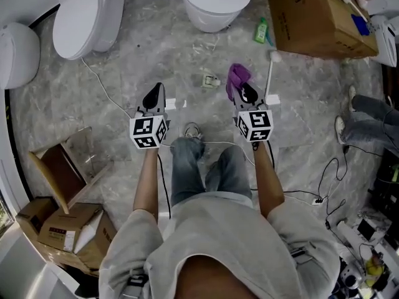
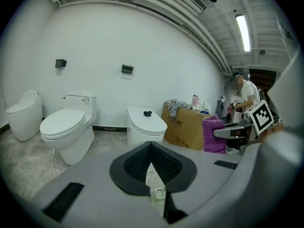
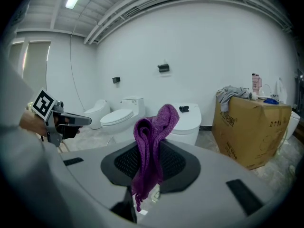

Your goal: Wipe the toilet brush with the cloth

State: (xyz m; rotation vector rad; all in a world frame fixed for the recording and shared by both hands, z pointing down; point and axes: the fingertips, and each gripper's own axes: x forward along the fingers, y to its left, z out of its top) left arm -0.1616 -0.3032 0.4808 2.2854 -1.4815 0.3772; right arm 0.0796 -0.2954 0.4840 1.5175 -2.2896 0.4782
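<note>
Two things are ready: the right gripper point(image 1: 247, 93) is clamped on the purple cloth point(image 1: 235, 76), and the left gripper point(image 1: 154, 93) is closed and empty. Wiping has not begun.

The white toilet brush point(image 1: 270, 76) is on the floor point(image 1: 162, 55) just beyond the right gripper. The left gripper probably needs to open and take its handle.

Only the head view shows the brush. The gripper views show the cloth pinched and drooping between the right gripper's jaws, and the left gripper's pads meeting.

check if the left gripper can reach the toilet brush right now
Probably not directly: the brush stands on the floor beyond the right gripper, which holds the cloth and sits between them. The left gripper would have to cross over.
</note>
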